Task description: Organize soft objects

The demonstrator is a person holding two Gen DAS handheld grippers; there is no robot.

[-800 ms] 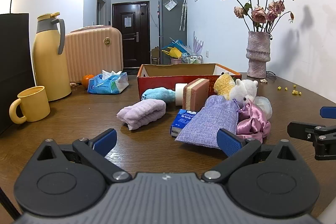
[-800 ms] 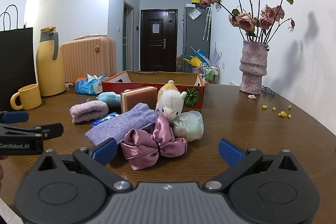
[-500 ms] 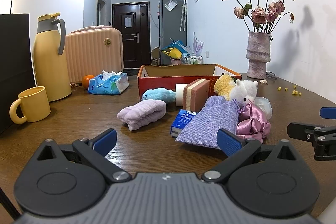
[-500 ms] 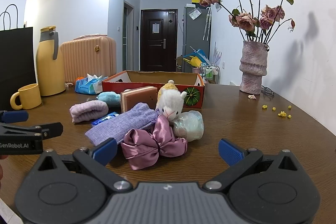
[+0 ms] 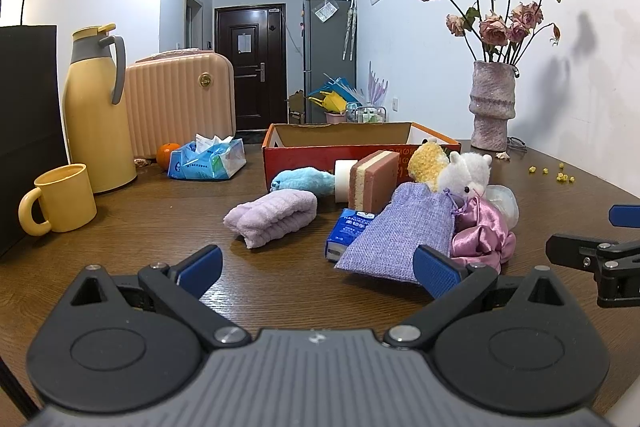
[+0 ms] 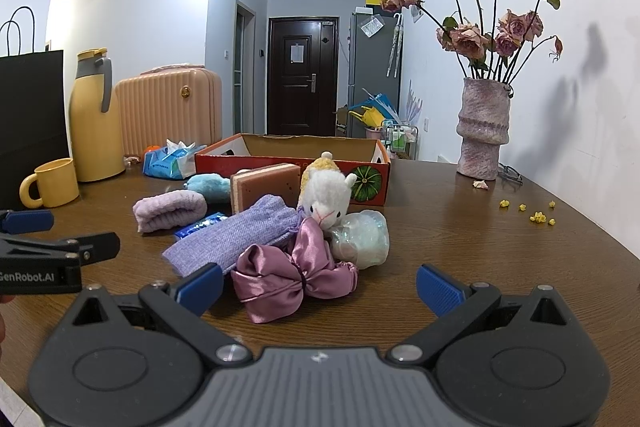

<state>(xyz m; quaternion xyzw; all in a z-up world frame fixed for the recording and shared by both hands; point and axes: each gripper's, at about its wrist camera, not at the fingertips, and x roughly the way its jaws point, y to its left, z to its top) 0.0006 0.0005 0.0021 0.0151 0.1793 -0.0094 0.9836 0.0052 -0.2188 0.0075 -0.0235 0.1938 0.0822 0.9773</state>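
Both tongs stand spread as wide as they go and hold nothing. In the left wrist view the left gripper (image 5: 316, 265) fills the bottom of the frame, its blue pads wide apart over bare wood, and the right pad overlaps the near corner of the pouch (image 5: 400, 231). The right gripper (image 6: 320, 285) sits likewise at the bottom of its own view, with the satin bow (image 6: 292, 277) just beyond the gap between its pads, untouched. The soft things lie heaped at mid-frame on the table (image 6: 460, 239), in front of the red box (image 6: 292, 157): the lilac pouch, the bow, a white plush (image 6: 326, 197) leaning against them, a clear bag (image 6: 364, 237) to its right, a sponge (image 6: 266, 185) behind, a folded lilac towel (image 5: 272, 217) to the left, a blue fluffy item (image 5: 304, 181) and a small blue packet (image 5: 348, 233) beside the pouch. The box looks empty as far as its inside shows. At left stand a mug (image 5: 60, 199), a yellow flask (image 5: 98, 107) and a tissue pack (image 5: 208, 163); at right, a vase (image 6: 484, 129) of dried roses.
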